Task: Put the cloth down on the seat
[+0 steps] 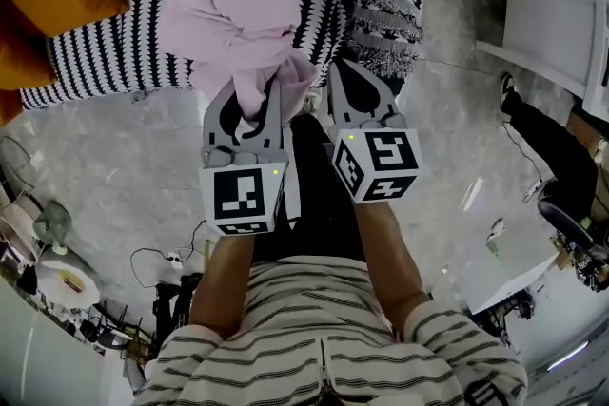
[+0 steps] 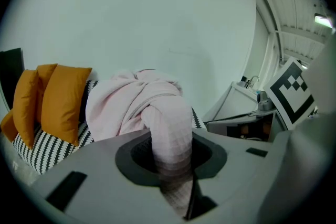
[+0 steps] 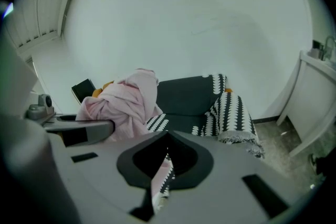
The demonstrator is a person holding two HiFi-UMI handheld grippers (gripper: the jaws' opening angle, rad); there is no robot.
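Left gripper (image 1: pixel 251 96) clamps the pink cloth (image 1: pixel 249 5) over the seat (image 1: pixel 124 43); right gripper (image 1: pixel 344 83) seemingly pinches its edge.

The left forearm (image 1: pixel 224 285) and right forearm (image 1: pixel 390 252) reach side by side from six o'clock toward twelve in the head view, each carrying a claw tilted downward. The left claw (image 1: pixel 249 105), at nine o'clock of the right claw (image 1: pixel 360 90), is clamped on a twisted length of the pink cloth (image 1: pixel 243 9). The right claw pinches a thin fold of it.
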